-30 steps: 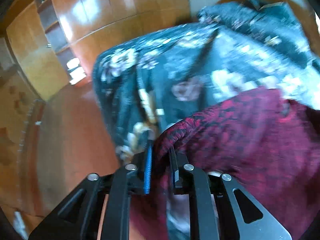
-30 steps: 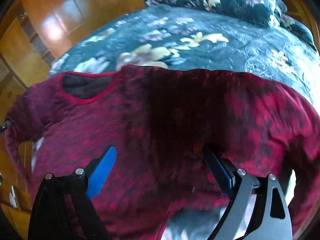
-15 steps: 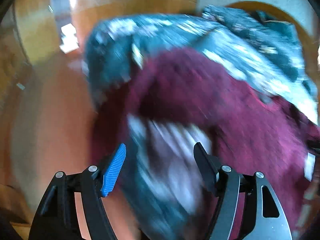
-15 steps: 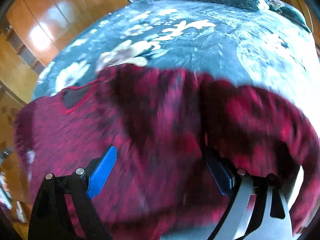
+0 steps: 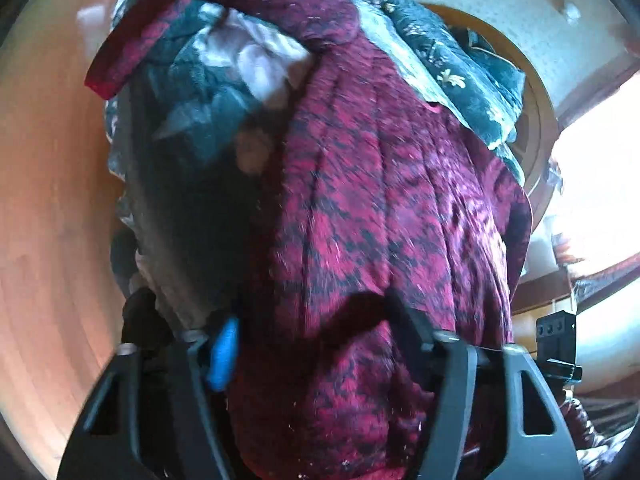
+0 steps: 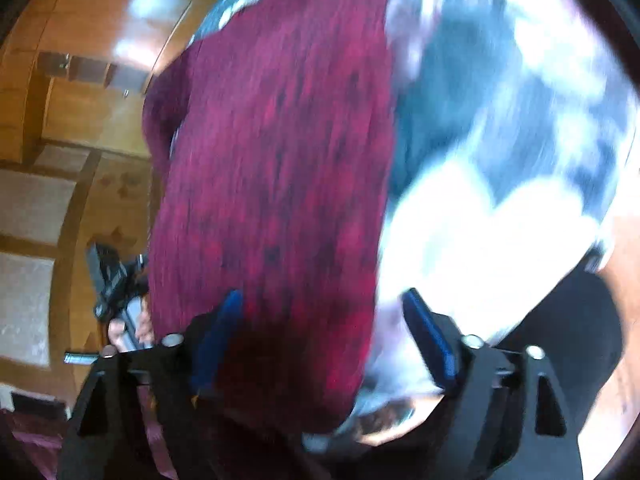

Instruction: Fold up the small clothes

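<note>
Directly ahead of the left gripper (image 5: 316,336), a dark red sweater (image 5: 360,200) with black flecks fills the view, lying spread over a floral bedspread (image 5: 192,120) in dark teal with pale blossoms. One sleeve (image 5: 132,52) lies folded across the bedspread at the far end, up and to the left of the fingers. Sweater cloth bulges between the two fingers. The jaws have just been closing and stand partly apart; whether the pads press on the knit I cannot tell, since the cloth hides their inner faces. Left of the fingers: reddish wood floor (image 5: 52,200). Beyond the sweater and to the right: a pillow (image 5: 472,80) in the same floral print against a rounded wooden headboard (image 5: 536,120).

Ahead of the right gripper (image 6: 324,320), view motion-blurred. Sweater (image 6: 280,160) runs away from the fingers as a long band; its near end lies between them, against the left finger. Right finger sits over pale bedspread (image 6: 500,200), a clear gap between its pad and the knit. Jaws have just been closing, not clamped. Left of this gripper, part of the other gripper with a person's fingers (image 6: 120,332) on its handle, in front of a wooden wardrobe (image 6: 80,100).
</note>
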